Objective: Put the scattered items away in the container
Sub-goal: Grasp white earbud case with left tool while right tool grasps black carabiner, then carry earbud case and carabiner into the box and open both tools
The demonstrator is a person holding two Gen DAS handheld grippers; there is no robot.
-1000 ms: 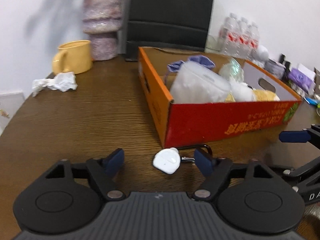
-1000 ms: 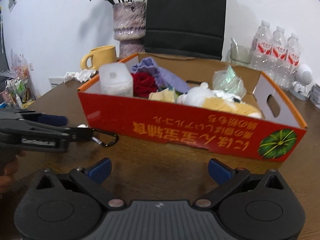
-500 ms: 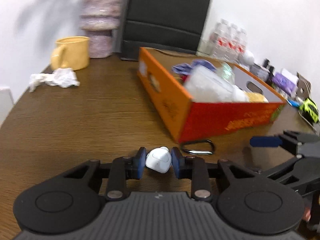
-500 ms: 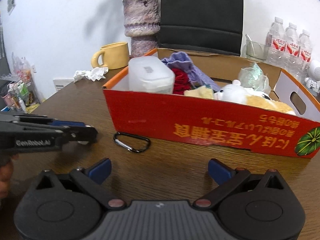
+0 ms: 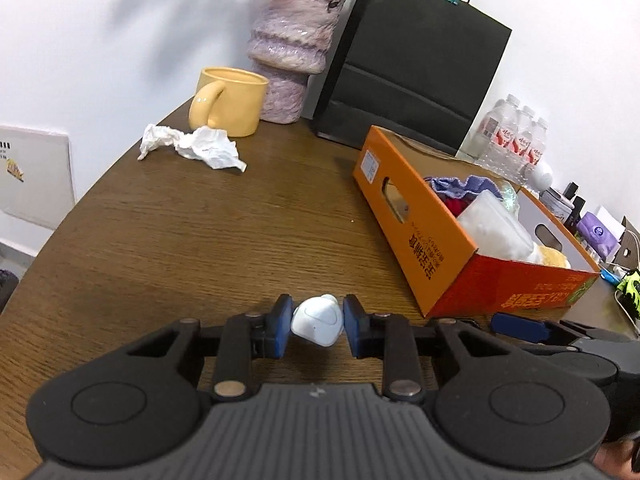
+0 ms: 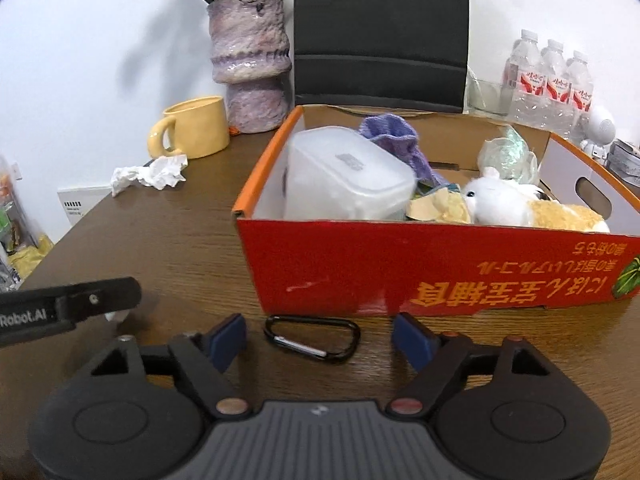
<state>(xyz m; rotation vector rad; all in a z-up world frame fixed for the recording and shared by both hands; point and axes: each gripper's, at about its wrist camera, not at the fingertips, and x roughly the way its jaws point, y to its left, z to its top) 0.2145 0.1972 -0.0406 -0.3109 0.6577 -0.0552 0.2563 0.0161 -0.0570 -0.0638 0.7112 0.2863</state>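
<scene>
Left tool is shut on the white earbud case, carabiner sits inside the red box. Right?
Not quite. The left tool is shut on the white earbud case, but the carabiner lies on the table in front of the red box, as the right wrist view shows.

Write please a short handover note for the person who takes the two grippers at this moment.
Left gripper: shut on the small white plastic earbud case, near the table.
Right gripper: open, jaws just closing around the black metal carabiner, which lies flat on the brown wooden table; not gripped yet.
Done: orange cardboard box already holds several items.
Left: grip the carabiner, then put both things into the box. The crumpled white tissue by the yellow mug is outside.
</scene>
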